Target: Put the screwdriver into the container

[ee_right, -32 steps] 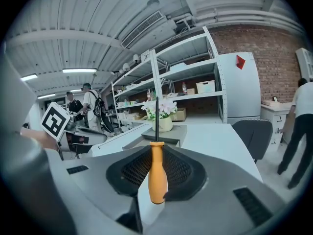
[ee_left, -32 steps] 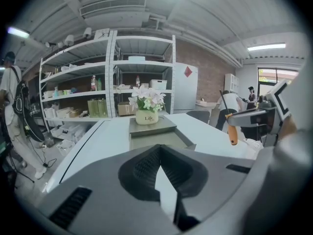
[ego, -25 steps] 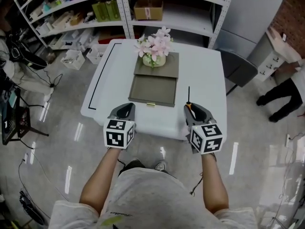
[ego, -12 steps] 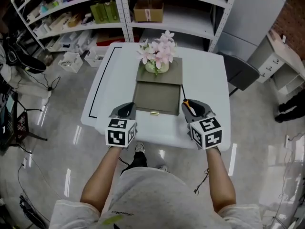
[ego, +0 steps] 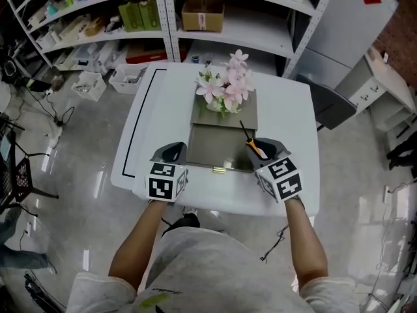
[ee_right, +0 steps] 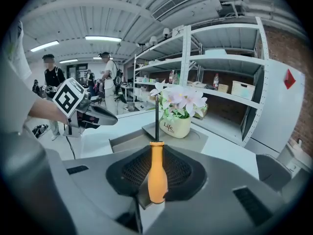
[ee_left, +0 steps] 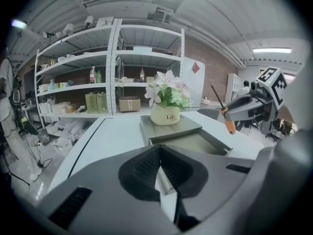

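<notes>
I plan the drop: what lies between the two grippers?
The open drawer, with its brass handle, lies between left gripper and right gripper, in the head view.

Around your white worktop [ego: 163, 116] spreads a glossy grey floor [ego: 78, 194]. Beyond it stand white metal shelves [ego: 228, 28] stocked with boxes, and a brick wall [ego: 404, 25] rises at your right. Strip lights [ee_right: 102, 38] glow overhead.

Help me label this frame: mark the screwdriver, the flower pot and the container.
screwdriver [ee_right: 157, 175], right gripper view, orange handle.
flower pot [ee_left: 165, 115], left gripper view, white front.
container [ego: 215, 150], head view, bare floor inside.
</notes>
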`<state>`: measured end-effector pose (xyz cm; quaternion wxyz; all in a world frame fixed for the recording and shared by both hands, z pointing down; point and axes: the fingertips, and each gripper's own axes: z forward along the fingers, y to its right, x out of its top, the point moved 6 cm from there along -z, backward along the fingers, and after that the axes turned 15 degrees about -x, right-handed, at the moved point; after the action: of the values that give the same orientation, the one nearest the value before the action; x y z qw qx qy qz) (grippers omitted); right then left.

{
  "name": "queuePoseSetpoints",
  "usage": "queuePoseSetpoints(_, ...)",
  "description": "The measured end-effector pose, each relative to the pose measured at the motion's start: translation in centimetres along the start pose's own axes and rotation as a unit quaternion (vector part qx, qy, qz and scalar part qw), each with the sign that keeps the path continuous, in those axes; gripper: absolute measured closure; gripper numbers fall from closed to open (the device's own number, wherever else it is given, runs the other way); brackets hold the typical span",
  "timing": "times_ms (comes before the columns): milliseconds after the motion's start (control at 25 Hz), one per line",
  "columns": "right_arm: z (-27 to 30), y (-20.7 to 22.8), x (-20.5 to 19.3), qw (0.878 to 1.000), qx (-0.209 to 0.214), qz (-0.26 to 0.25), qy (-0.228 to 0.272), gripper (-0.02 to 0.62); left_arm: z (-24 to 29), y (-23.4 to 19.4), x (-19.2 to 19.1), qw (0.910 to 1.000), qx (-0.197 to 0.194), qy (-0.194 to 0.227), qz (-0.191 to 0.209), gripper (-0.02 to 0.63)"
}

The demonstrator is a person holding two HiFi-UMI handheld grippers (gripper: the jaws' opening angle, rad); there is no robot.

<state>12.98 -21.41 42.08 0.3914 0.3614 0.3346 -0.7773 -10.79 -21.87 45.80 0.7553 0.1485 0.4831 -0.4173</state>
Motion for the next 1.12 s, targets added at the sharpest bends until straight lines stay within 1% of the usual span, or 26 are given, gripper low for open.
queuePoseSetpoints(280,3.2,-0.7,0.2,0.997,0.015,-0.051,-0.058,0.522,1.8,-2.9,0.1,0.9998,-0.018,-0.002,-0.003,0.601)
queuePoseSetpoints(640,7.0,-2.6,-0.3,0.984,0.055,-0.109,-0.130,0.522,4.3,-5.4,0.5,0.9990,-0.043,-0.010,-0.007,0.601)
queuePoseSetpoints(840,9.0,-3.4,-1.1,0.975,0.075,-0.135,-0.162,0.522,5.6,-6.2,0.4,0.9982,-0.057,-0.017,-0.011,0.601)
queuePoseSetpoints(1000,10.4,-3.8,-2.0,0.962,0.091,-0.164,-0.197,0.522,6.3,-6.7,0.3,0.9976,-0.065,-0.021,-0.012,0.601)
queuePoseSetpoints(1120,11.2,-4.3,-2.3,0.953,0.107,-0.188,-0.213,0.522,6.6,-7.3,0.2,0.9973,-0.067,-0.026,-0.016,0.601)
